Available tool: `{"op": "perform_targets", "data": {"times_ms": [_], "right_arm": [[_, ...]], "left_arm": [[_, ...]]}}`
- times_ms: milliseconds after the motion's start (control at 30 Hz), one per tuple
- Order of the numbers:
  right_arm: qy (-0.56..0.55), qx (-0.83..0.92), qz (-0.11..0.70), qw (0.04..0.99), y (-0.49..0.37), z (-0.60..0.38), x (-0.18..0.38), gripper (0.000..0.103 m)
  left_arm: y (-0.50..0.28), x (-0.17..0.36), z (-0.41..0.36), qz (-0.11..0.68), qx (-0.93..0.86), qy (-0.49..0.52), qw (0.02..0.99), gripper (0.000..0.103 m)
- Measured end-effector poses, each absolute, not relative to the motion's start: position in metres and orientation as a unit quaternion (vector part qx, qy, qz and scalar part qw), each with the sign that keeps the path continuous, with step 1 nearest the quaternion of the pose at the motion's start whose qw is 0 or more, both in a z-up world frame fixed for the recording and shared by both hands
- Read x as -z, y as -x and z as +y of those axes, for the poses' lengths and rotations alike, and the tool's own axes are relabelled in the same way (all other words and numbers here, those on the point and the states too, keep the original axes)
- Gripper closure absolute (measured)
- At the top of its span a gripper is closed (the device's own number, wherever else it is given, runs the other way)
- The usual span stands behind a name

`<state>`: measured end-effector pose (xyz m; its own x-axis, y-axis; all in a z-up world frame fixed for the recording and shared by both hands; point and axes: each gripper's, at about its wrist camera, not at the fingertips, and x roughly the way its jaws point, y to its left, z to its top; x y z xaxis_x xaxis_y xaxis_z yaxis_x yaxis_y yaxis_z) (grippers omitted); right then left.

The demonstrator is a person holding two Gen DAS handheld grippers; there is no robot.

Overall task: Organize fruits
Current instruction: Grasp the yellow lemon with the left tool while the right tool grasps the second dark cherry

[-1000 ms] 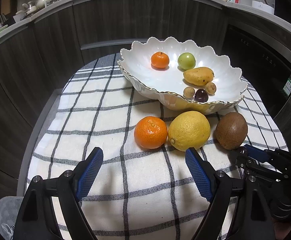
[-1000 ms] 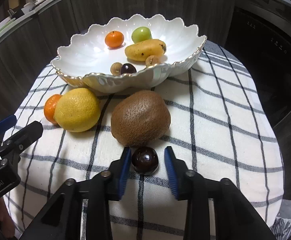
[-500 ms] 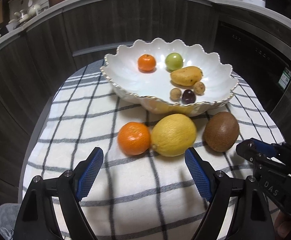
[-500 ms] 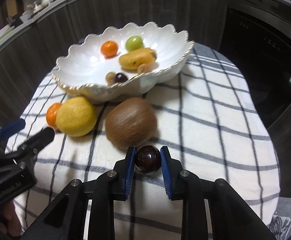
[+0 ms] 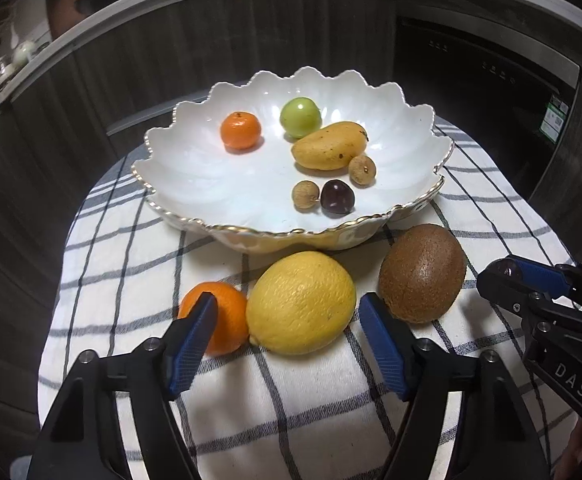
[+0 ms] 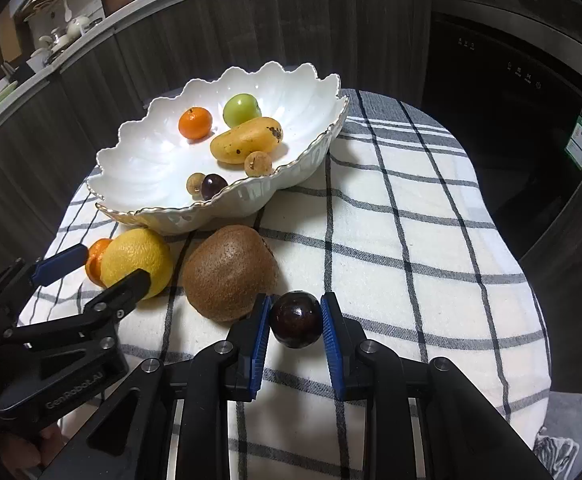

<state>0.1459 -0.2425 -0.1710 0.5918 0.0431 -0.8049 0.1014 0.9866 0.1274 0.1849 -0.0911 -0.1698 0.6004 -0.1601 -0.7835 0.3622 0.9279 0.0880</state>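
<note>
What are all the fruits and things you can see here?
Bowl: one, white with a gold scalloped rim, at the back of the cloth.
Mandarins: two, orange; one in the bowl, one on the cloth beside the lemon.
Green fruit: one, in the bowl.
Mango: one, yellow, in the bowl.
Longans: two, tan, in the bowl.
Cherries: two, dark red; one in the bowl, one in the right gripper.
Lemon: one, yellow, on the cloth.
Kiwi: one, brown, on the cloth.
Cloth: one, white with dark checks.
Left gripper: open around the lemon.
Right gripper: shut on a cherry.
</note>
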Motion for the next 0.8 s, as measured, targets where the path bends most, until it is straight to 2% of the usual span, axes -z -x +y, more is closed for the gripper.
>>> {"op": "perform_targets", "data": {"times_ms": [133, 800], "right_arm": [[-0.08, 0.017, 0.452, 0.888, -0.147, -0.242, 0.172, 0.076], [-0.076, 0.023, 0.46, 0.884, -0.154, -0.241, 0.177, 0.076]], "left_arm": [[-0.19, 0.173, -0.099, 0.424, 0.163, -0.14, 0.88, 0.046], [-0.202, 0.185, -0.105, 0.422, 0.165, -0.152, 0.878, 0.044]]}}
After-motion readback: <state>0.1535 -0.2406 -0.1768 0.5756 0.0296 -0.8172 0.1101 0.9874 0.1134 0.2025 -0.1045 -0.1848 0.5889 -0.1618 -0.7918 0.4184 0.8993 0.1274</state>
